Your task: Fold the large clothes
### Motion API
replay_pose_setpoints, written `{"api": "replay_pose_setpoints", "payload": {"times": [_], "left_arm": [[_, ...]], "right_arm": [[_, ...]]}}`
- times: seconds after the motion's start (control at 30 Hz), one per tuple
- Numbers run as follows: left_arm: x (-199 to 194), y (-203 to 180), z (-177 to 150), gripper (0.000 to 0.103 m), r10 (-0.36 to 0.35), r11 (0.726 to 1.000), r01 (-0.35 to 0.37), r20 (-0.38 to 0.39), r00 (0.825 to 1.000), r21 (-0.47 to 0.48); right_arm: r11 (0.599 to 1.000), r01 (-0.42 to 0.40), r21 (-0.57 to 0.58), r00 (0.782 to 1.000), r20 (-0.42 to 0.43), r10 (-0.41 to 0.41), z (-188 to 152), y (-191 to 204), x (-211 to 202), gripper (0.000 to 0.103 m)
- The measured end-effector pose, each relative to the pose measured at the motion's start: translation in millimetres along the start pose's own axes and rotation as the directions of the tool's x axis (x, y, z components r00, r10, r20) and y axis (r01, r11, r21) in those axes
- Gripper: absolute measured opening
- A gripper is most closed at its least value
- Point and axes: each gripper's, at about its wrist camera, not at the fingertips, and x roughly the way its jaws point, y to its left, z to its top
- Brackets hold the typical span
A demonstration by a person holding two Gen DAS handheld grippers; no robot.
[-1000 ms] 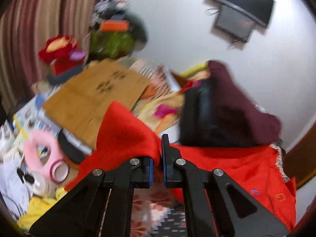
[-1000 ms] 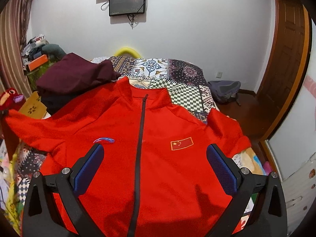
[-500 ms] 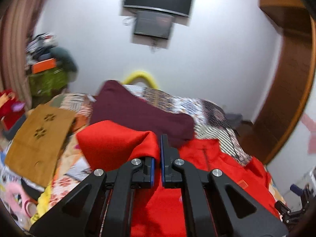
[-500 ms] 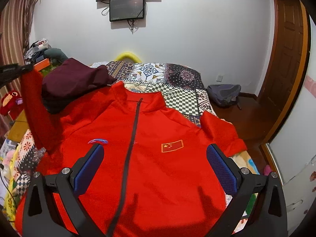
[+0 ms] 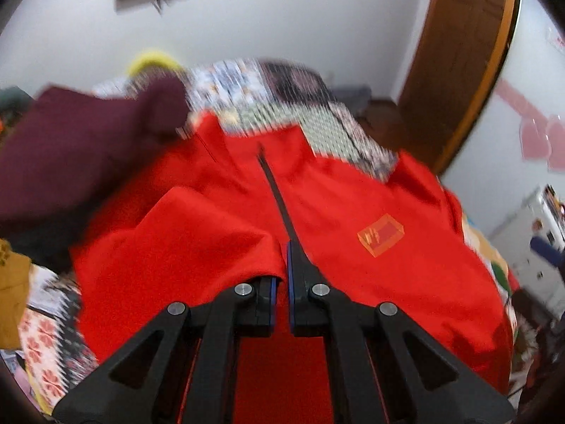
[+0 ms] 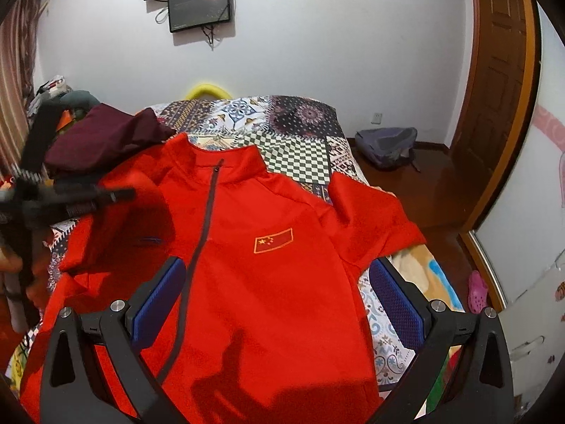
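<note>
**Sleeve in the air, and plenty of ways to lose it**

The left gripper (image 5: 280, 282) is clamped on the red sleeve (image 5: 176, 247), a bunch of cloth pinched between its blue pads, low in the centre of the left wrist view. The red jacket (image 6: 268, 282) lies face up on the patchwork bed (image 6: 293, 155), filling the middle of the right wrist view, zip (image 6: 204, 212) running down left of centre. The right gripper (image 6: 279, 304) hovers at the bottom of that frame, jaws wide apart, holding nothing.

The risks, as I judge them: the pinch looks thin, right at the cloth's edge, so a quick swing could pull the sleeve free mid-fold. The blur says this is a fast pass. With nothing pinning the body of the jacket, the drag could shift it or ruck it up. And the maroon garment (image 6: 102, 137), upper left, touches the shoulder; it could get dragged along.
</note>
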Motion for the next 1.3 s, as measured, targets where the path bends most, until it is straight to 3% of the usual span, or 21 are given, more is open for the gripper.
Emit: {"api": "replay_pose_setpoints", "payload": {"times": [0.13, 0.3, 0.33, 0.37, 0.4, 0.47, 0.73, 1.03, 1.2, 1.3], "left_arm": [[26.8, -15.6, -21.0, 0.004, -0.043, 0.998, 0.048, -0.147, 0.988, 0.03], [29.1, -22.4, -36.4, 0.012, -0.04, 0.996, 0.057, -0.213, 0.976, 0.075], [23.4, -21.8, -37.1, 0.013, -0.037, 0.995, 0.055, -0.205, 0.978, 0.081], [15.6, -19.6, -38.9, 0.022, -0.033, 0.995, 0.05, -0.191, 0.981, 0.083], [8.9, -17.0, -39.2, 0.037, -0.03, 0.996, 0.045, -0.181, 0.983, 0.081], [-11.2, -7.4, -41.4, 0.055, -0.02, 0.997, 0.03, -0.129, 0.991, 0.069], [-77.6, 40.4, -46.0, 0.066, 0.07, 0.997, -0.07, 0.042, 0.997, -0.012], [-140.8, 113.6, -76.5, 0.083, 0.244, 0.961, -0.215, 0.167, 0.955, -0.175], [-160.7, 150.6, -105.8, 0.083, 0.339, 0.925, -0.295, 0.17, 0.925, -0.238], [-164.6, 170.0, -122.9, 0.083, 0.344, 0.914, -0.295, 0.148, 0.927, -0.278]], "right_arm": [[1.0, -0.004, 0.003, 1.0, -0.017, 0.004, -1.8, 1.4, 2.2, 0.103], [1.0, 0.008, -0.025, 1.0, -0.03, -0.008, -6.1, 8.3, 1.9, 0.103], [0.999, 0.01, -0.032, 0.999, -0.03, -0.011, -5.8, 9.1, 1.7, 0.103], [0.999, 0.011, -0.039, 0.999, -0.03, -0.013, -4.7, 10.6, 2.0, 0.103], [0.999, 0.013, -0.049, 1.0, -0.028, -0.014, -3.0, 13.5, 1.3, 0.103], [0.998, 0.009, -0.066, 1.0, -0.023, -0.01, 0.3, 18.7, -0.3, 0.103], [0.986, -0.012, -0.168, 0.999, 0.027, 0.017, 21.0, 53.0, -7.3, 0.103], [0.946, -0.094, -0.31, 0.993, 0.042, 0.113, 37.8, 117.0, -3.5, 0.103], [0.901, -0.195, -0.388, 0.98, -0.054, 0.189, 34.3, 163.9, 18.2, 0.103], [0.874, -0.238, -0.425, 0.971, -0.124, 0.204, 29.8, 189.4, 37.2, 0.103]]}}
